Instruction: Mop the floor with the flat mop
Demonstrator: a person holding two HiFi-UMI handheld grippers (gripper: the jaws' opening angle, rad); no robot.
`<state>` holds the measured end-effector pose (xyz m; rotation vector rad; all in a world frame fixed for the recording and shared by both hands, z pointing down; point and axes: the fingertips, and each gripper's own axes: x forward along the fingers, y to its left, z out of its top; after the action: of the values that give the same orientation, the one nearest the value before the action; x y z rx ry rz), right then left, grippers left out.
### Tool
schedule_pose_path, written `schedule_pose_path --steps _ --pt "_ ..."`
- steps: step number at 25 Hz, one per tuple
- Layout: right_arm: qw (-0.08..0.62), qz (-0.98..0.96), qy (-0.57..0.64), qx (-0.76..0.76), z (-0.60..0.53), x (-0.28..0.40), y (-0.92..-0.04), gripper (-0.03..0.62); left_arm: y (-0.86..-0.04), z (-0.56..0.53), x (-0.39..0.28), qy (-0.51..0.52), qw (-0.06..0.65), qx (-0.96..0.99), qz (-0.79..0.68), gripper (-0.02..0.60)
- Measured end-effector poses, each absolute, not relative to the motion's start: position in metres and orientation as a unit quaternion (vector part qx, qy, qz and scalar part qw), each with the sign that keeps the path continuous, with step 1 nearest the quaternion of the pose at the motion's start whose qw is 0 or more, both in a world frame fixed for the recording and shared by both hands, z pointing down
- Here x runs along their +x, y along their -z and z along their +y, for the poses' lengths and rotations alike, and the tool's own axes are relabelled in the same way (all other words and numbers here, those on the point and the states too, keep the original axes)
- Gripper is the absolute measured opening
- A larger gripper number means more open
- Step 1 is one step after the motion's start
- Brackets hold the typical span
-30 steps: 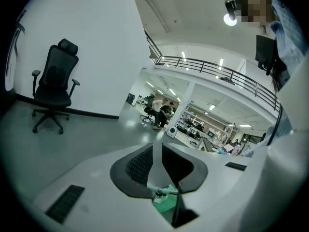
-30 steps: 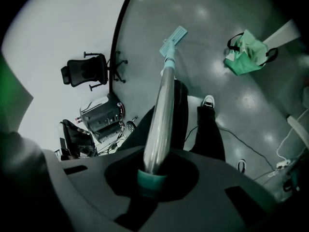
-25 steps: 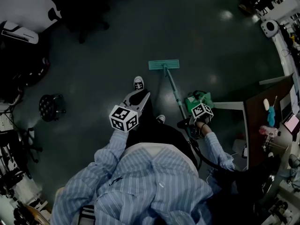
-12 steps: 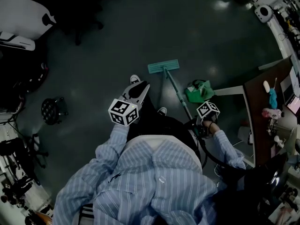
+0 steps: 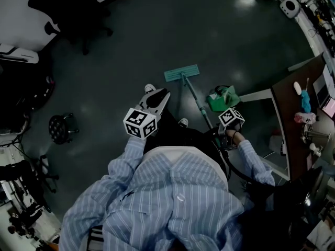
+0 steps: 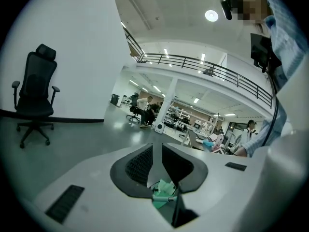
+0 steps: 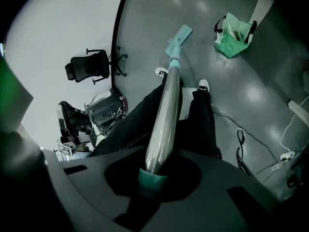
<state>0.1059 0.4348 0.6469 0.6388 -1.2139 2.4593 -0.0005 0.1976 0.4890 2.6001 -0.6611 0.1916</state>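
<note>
The flat mop has a teal head (image 5: 181, 73) lying flat on the dark floor ahead of my shoes. Its silver handle (image 5: 198, 102) slants back to my right gripper (image 5: 216, 132), which is shut round it just above a teal collar. In the right gripper view the handle (image 7: 164, 115) rises from between the jaws of that gripper (image 7: 157, 170) to the mop head (image 7: 178, 34). My left gripper (image 5: 156, 99) hovers over my left leg, away from the mop. Its jaws (image 6: 157, 161) stand almost together with nothing between them.
A green bag (image 5: 222, 99) sits on the floor right of the handle. A brown desk (image 5: 293, 114) with small items stands at the right. A black office chair (image 5: 73, 7) is at the far left, a round stool (image 5: 60, 128) nearer. Cables (image 7: 240, 146) trail behind my right foot.
My right gripper has drawn back and slightly right with the handle, clearing the green bag. The mop head has barely shifted. The left gripper stays over my leg.
</note>
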Motion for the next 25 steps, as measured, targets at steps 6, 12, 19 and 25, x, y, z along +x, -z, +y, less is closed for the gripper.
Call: schedule_pose_path --steps 6,12,19,25 --pt "0.134 -0.43 -0.867 0.215 0.424 0.095 -0.641 0.04 -0.483 0.2 0.0 -0.07 0.209 0.945 -0.241 0.06" --pt "0.126 -0.426 -0.869 0.218 0.416 0.089 -0.645 0.041 -0.486 0.209 -0.018 -0.083 0.198 0.945 -0.248 0.06" --pt "0.127 -0.421 -0.871 0.218 0.423 0.083 -0.643 0.041 -0.49 0.221 -0.018 -0.083 0.201 0.943 -0.251 0.06" --pt "0.126 -0.431 -0.869 0.209 0.426 0.085 -0.645 0.041 -0.493 0.23 -0.014 -0.086 0.2 0.943 -0.252 0.06"
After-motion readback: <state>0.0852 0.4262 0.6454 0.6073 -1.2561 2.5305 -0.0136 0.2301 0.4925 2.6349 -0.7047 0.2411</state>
